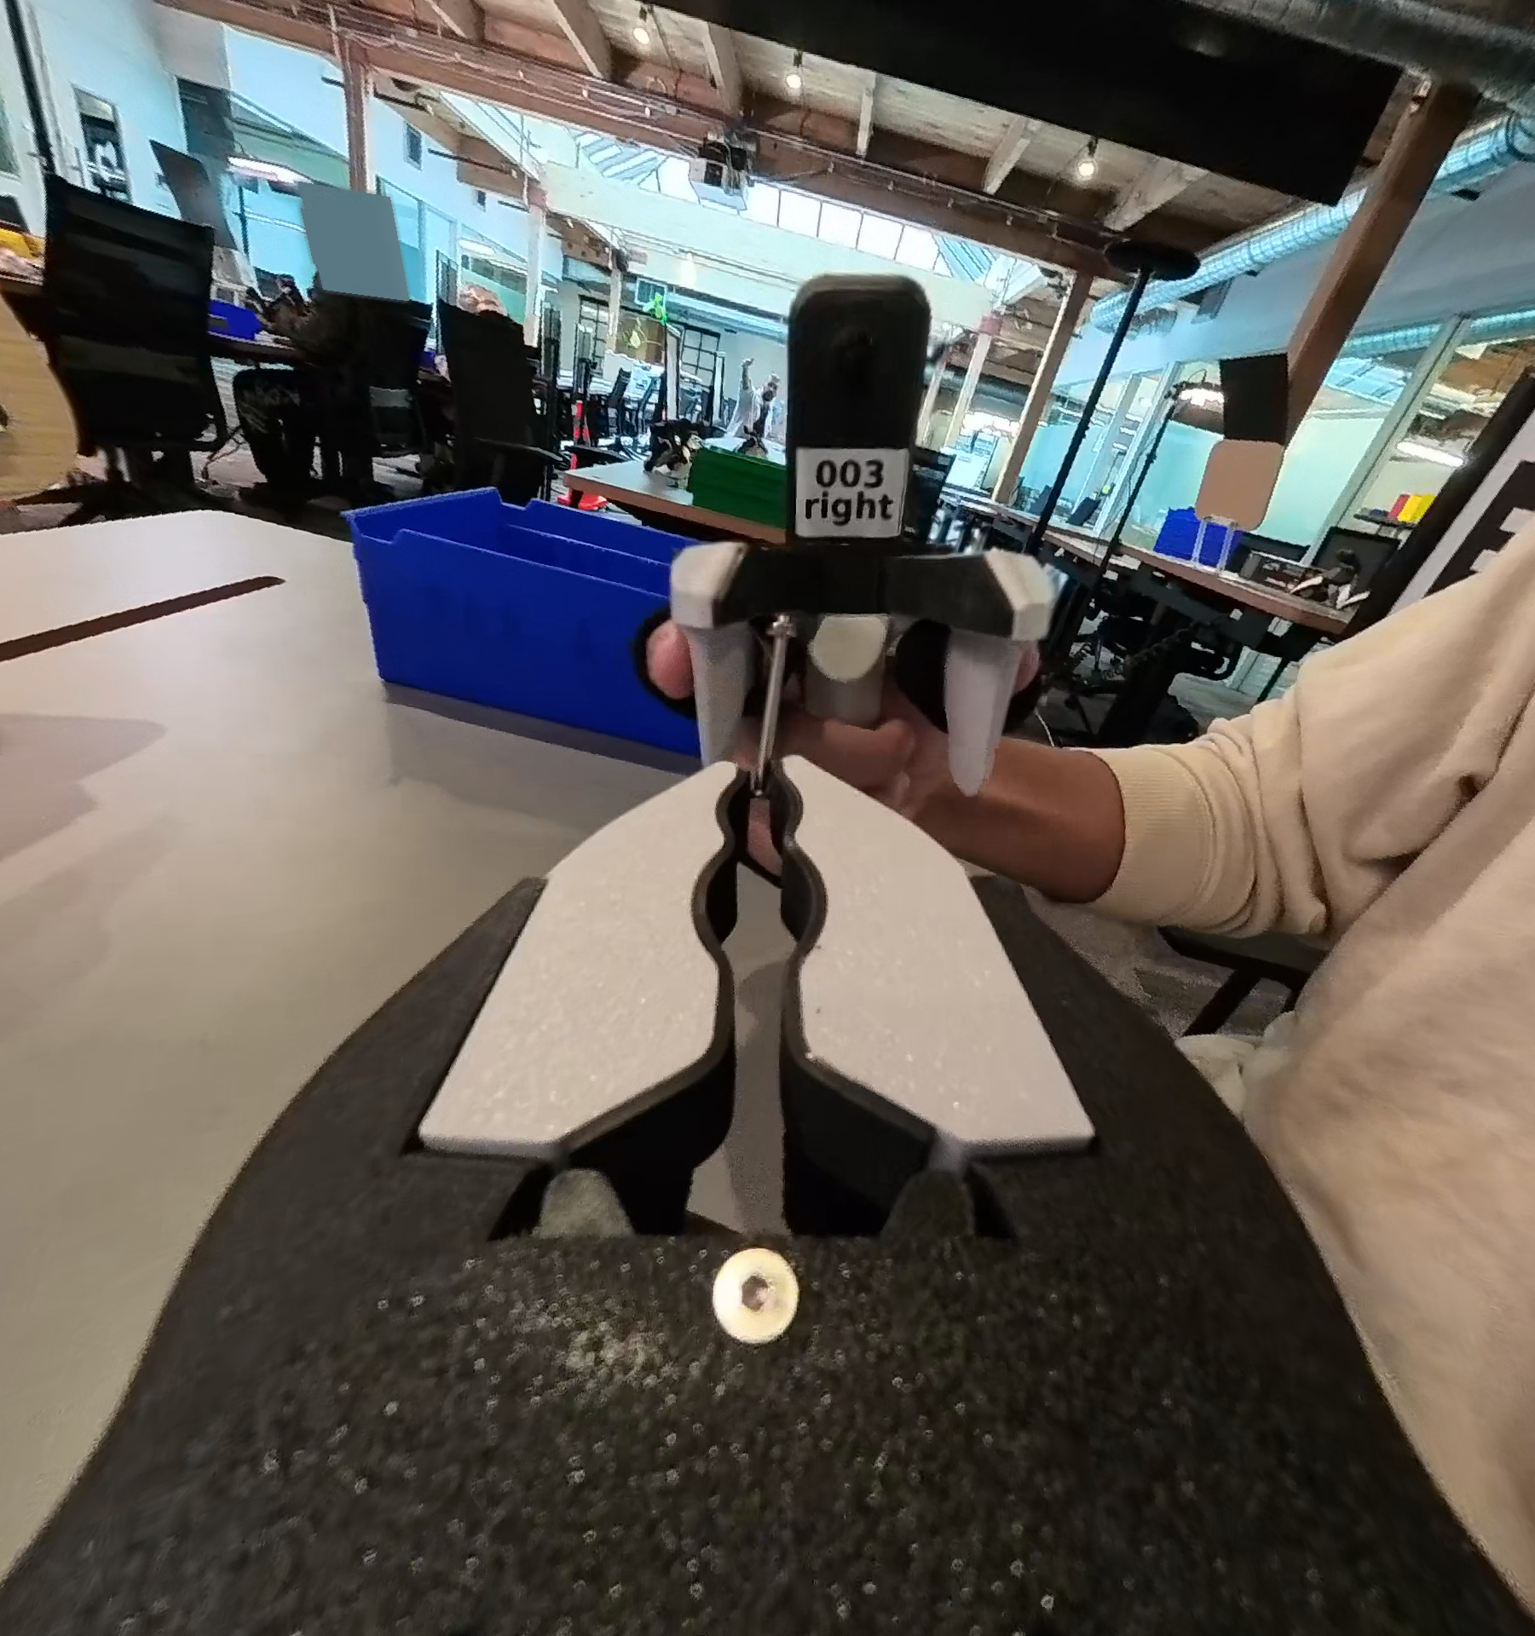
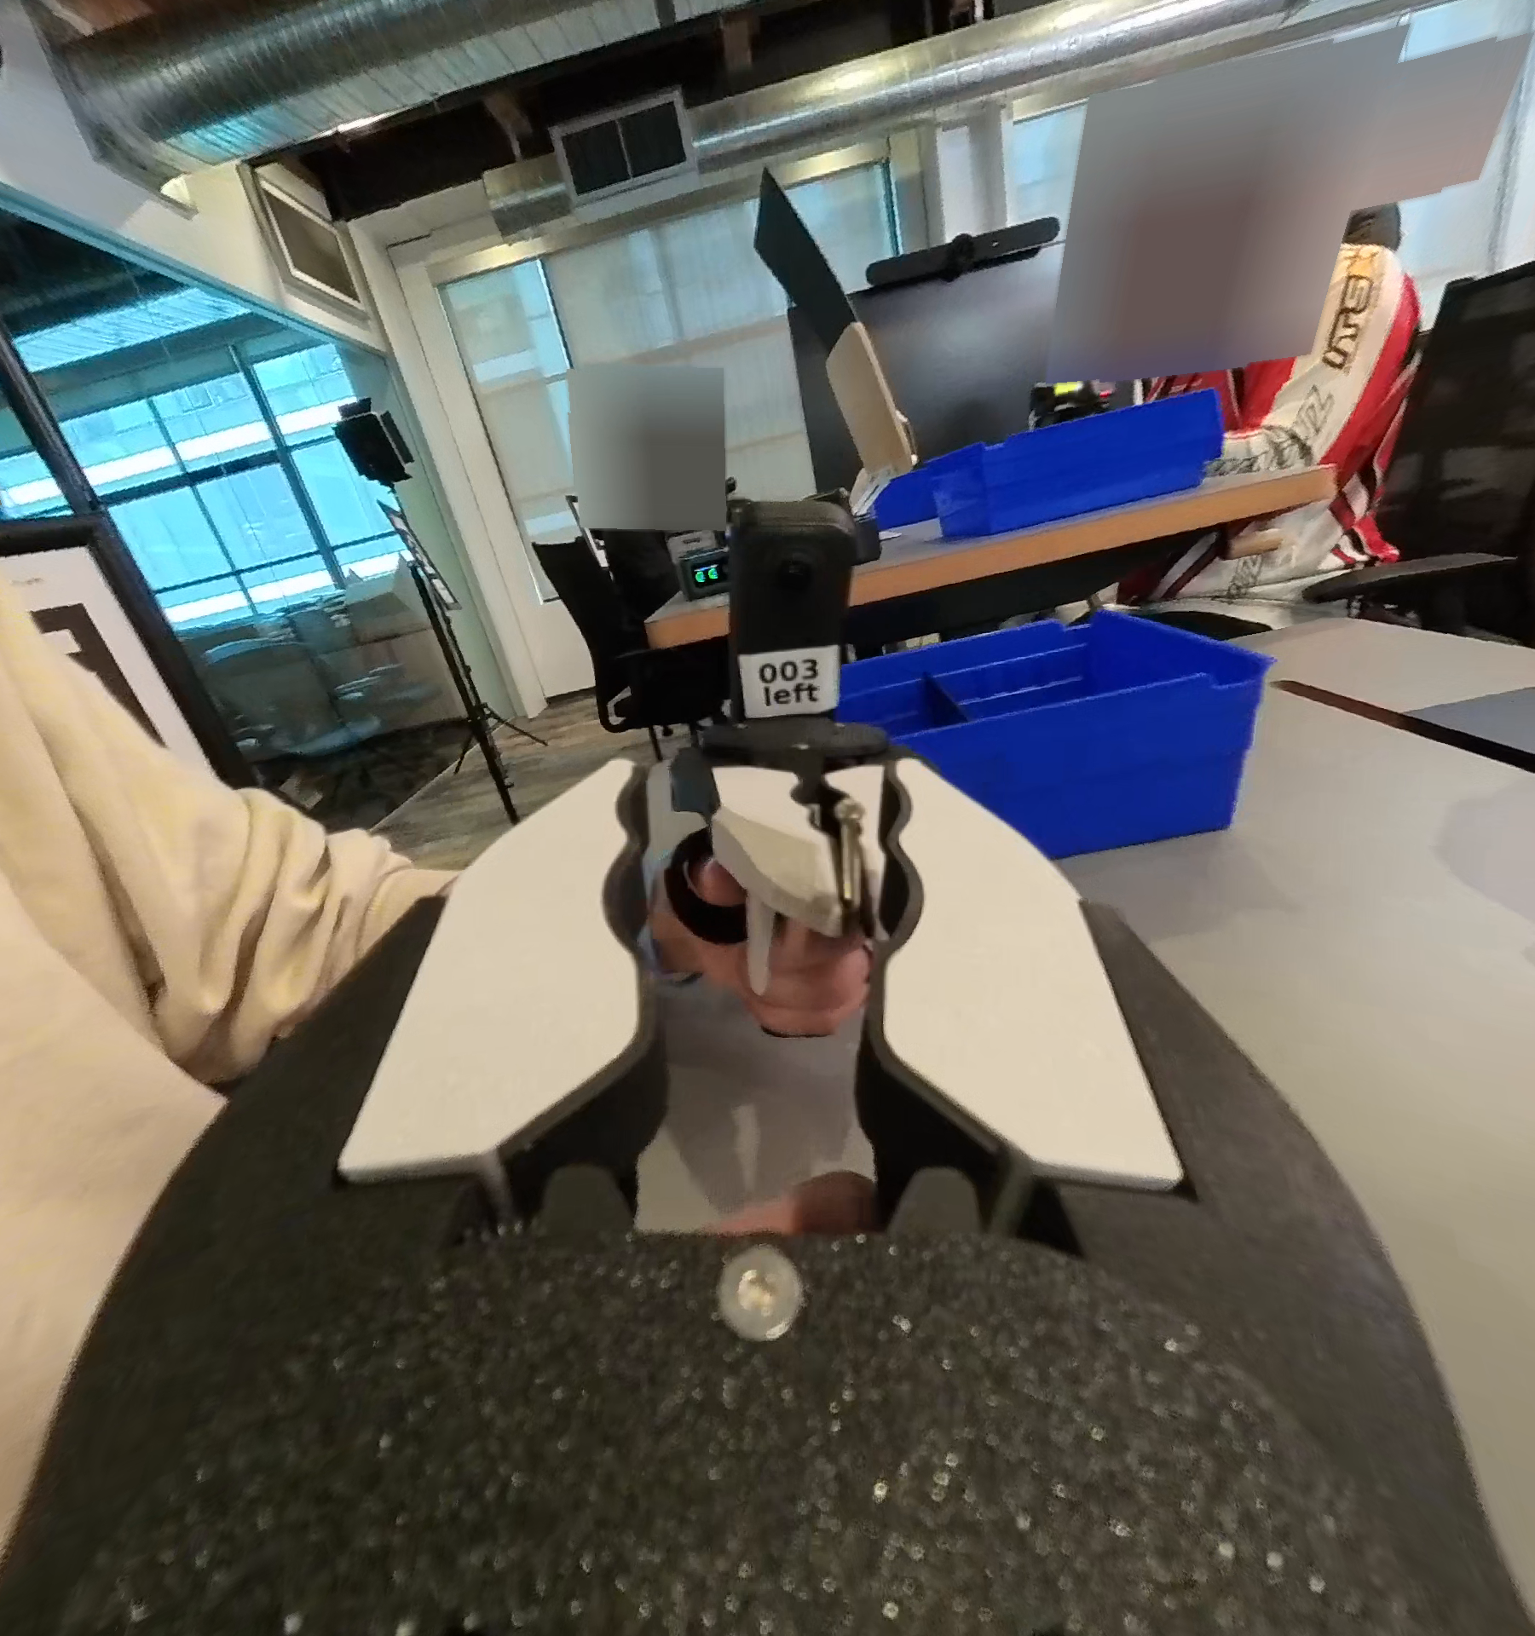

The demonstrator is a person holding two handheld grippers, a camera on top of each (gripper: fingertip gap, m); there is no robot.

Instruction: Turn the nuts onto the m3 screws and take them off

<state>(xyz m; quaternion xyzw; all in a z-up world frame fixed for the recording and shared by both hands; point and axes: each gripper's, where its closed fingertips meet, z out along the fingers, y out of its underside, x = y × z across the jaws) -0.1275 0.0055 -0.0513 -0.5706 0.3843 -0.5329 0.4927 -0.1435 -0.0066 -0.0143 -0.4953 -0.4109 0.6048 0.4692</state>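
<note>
**Table.** The grey table (image 1: pixel 170 797) carries the work area. Both tools are held in the air above it.

**Bin.** A blue divided bin (image 1: pixel 516 637) stands on the table beyond the tools. Its contents are not visible.

**Right gripper.** The right gripper (image 1: pixel 843 761) faces the left one with its jaws spread wide and nothing between them. One finger stands just beside the screw; whether it touches cannot be told.

**Left gripper.** The left gripper (image 1: pixel 759 797) has its jaws clenched on the lower end of the screw, right at the tips.

**Screw.** The m3 screw (image 1: pixel 770 699) is a long, thin metal pin that rises from the left jaws toward the body of the right gripper. It is judged light and stiff, but smooth and slippery — a tip-only hold lets it pivot or slide under a side load. Hold it low on the shank and leave the free end clear for threading.

**Nut.** No nut can be made out; the upper end of the screw is too small to resolve. A nut of this size would be very light and easily dropped — take it across opposite flats, square to the screw axis, to avoid cross-threading.
</note>
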